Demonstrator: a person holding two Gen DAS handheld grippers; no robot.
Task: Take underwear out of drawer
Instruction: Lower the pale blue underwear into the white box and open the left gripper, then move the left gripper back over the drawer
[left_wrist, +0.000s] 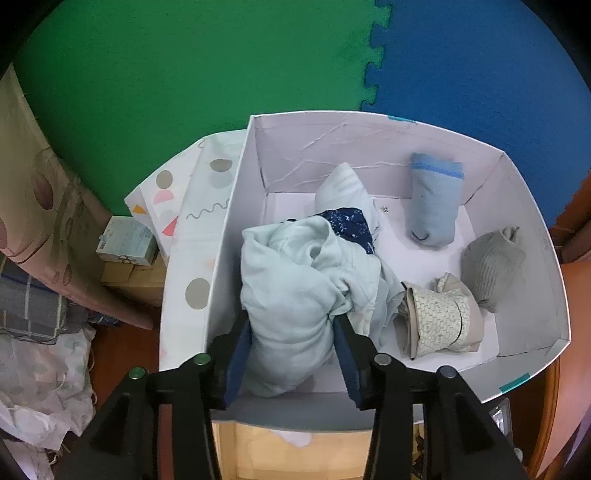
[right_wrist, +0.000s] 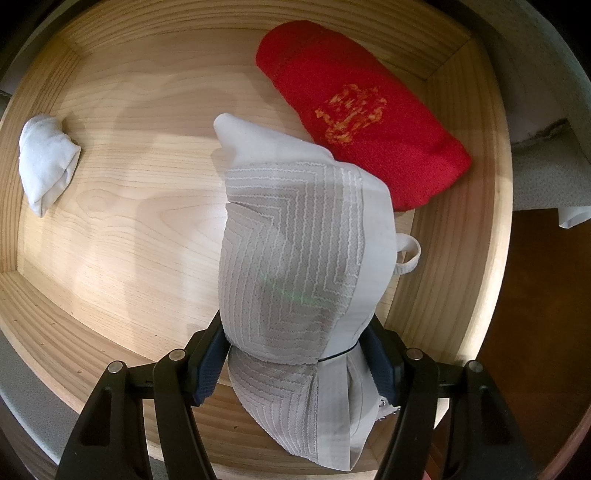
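white garment (right_wrist: 295, 266) hides drawer (right_wrist: 129, 221) floor

A home bedroom or dressing corner: a wooden drawer (right_wrist: 110, 206) holding rolled clothing, a white storage box (left_wrist: 406, 136) of folded garments, foam puzzle floor mats (left_wrist: 221, 74) (green and blue), bedding piled (left_wrist: 40, 354) alongside

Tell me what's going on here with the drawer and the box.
A person is moving underwear from a wooden drawer into a white box, one gripper in each hand. The right gripper grips a pale patterned bra over the drawer, where a red roll and a white bundle lie. The left gripper has a pale green garment between its jaws over the box, which already holds several folded pieces; whether the jaws grip it is unclear.
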